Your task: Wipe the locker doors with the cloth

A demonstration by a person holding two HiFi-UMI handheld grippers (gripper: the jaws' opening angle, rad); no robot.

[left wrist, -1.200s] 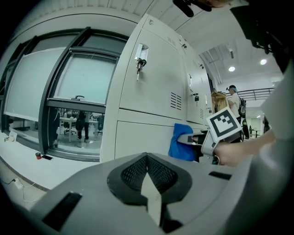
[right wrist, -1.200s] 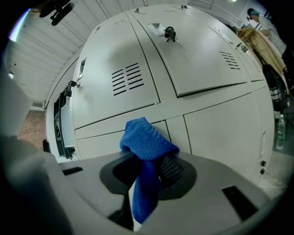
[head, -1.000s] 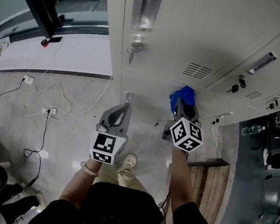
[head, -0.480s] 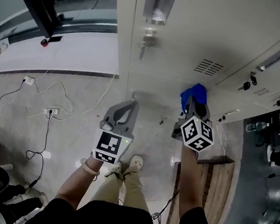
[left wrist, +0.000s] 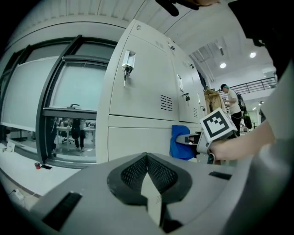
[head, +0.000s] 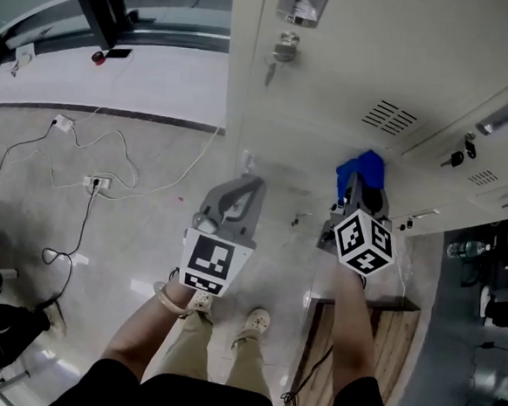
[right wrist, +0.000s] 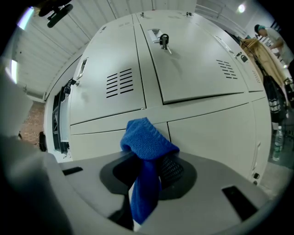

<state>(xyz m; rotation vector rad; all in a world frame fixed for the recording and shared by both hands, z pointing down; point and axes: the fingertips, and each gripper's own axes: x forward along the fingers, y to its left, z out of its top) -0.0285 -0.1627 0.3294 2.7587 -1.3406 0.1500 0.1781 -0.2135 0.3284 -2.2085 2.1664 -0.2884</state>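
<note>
— Report the whereabouts of the cloth [right wrist: 146, 149].

— Found pinched in the closed jaws of the right gripper [head: 354, 195]. Folded end standing forward past the tips, loose tail hanging under them.

— And the bearing to the locker doors [head: 361, 66]?

— Dead ahead along the jaw line. Cloth nose set level with the band [right wrist: 206, 106] between upper and lower doors, below the vent slots [head: 389, 117]. From the left gripper view, seen lying up against the door face; contact judged likely, not confirmed.

— Long axis?

— Pointing into the door, in line with the jaws. Any stroke to be run across the face, at right angles to that axis.

— Nearer hand?

— The right, plainly. Left gripper [head: 252, 185] held off by the bank's outer corner, tips closed together on nothing, well short of the panels.

— Changes against the frame one second back?

— Whole head view slid: key [head: 284, 47] and lock now closer to the top edge, both shoes in sight below instead of one. Cloth kept at the same station under the vent slots. No sweep across the door recorded; wiping of this panel judged barely under way.
</note>
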